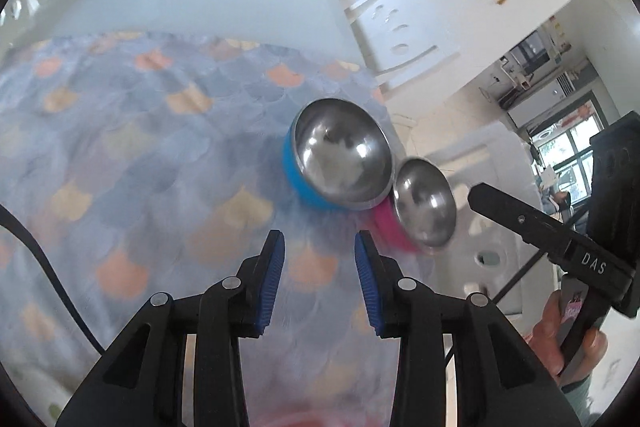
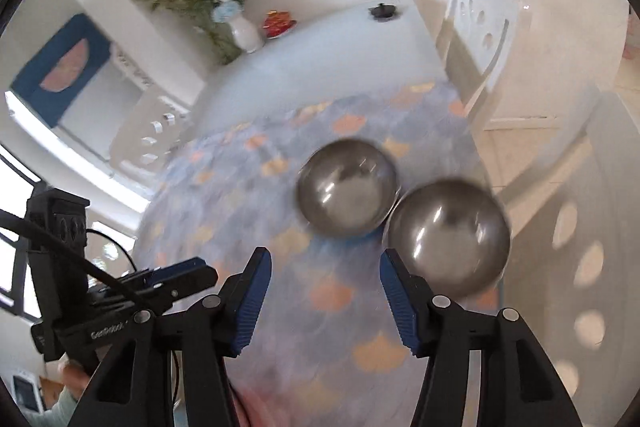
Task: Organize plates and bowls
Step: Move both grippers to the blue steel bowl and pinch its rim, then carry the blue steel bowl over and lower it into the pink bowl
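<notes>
While both claws [image 1: 320, 251] [image 2: 326, 269] gape empty, round steel bowls [image 1: 342, 157] touch on scale-patterned cloth [image 1: 140, 155].

Both wrist cams sit just behind their own fingers, tilted down at the patterned tablecloth [image 1: 140, 147] from fairly close. Both catch the same two bowls [image 2: 347, 187], though it's kinda motion-blurred.

Each gripper is built of black plastic arms joined by round silver pivot screws, and the fingers are faced with ribbed blue pads [image 1: 276, 281]. On the right gripper [image 1: 532, 223], seen at three o'clock in the left wrist view, white letters "DAS" are printed. A black cable [image 2: 72, 259] is routed over the left gripper [image 2: 160, 287]. A pale green sleeve [image 2: 60, 405] is worn at seven o'clock.
</notes>
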A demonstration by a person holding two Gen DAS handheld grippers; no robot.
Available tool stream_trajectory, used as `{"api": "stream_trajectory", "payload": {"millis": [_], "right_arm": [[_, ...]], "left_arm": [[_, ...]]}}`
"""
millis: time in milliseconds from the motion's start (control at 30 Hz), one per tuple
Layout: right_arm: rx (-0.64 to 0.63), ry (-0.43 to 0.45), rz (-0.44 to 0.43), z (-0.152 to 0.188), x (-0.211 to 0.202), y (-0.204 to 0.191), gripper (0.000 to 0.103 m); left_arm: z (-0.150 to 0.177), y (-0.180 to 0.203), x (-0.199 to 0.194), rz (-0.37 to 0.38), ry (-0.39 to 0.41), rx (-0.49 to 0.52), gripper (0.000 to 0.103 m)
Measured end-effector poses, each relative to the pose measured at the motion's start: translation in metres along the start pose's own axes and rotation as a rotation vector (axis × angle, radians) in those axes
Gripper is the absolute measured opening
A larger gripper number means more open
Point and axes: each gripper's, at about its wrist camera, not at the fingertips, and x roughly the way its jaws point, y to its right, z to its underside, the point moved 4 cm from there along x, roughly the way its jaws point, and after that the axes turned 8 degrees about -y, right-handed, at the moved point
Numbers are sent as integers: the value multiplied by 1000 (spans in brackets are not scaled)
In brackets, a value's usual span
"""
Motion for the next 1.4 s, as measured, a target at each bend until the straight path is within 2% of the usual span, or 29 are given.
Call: {"api": "stream_trajectory", "payload": {"millis": [167,333,467,600,767,900,1033,1200,1400], "right_arm": [[10,-57,42,-47,40,26,54],[27,-128,68,-74,80,51,46],[-3,-171,87,-81,106,54,43],[-42,-222,106,-82,129,51,35],[-73,-259,134,-80,148,50,23],[-96,-255,159,-80,148,46,19],[-105,-242,158,-80,140,36,19],[-84,-231,144,-75,123,17,19],[-53,-193,104,-55,78,-16,19]], "left_arm": [[-33,-1,44,-22,-57,-23,34],[-44,-12,83,-37,-115,-85,33],[-48,-17,101,-40,-137,-103,31],[-51,-22,112,-31,-152,-120,31],[-52,-25,116,-17,-159,-118,19],[-53,-27,114,-32,-149,-110,15],[-51,-31,105,0,-147,-136,14],[-44,-30,71,1,-111,-152,14],[-20,-23,12,-1,-50,-161,14]]}}
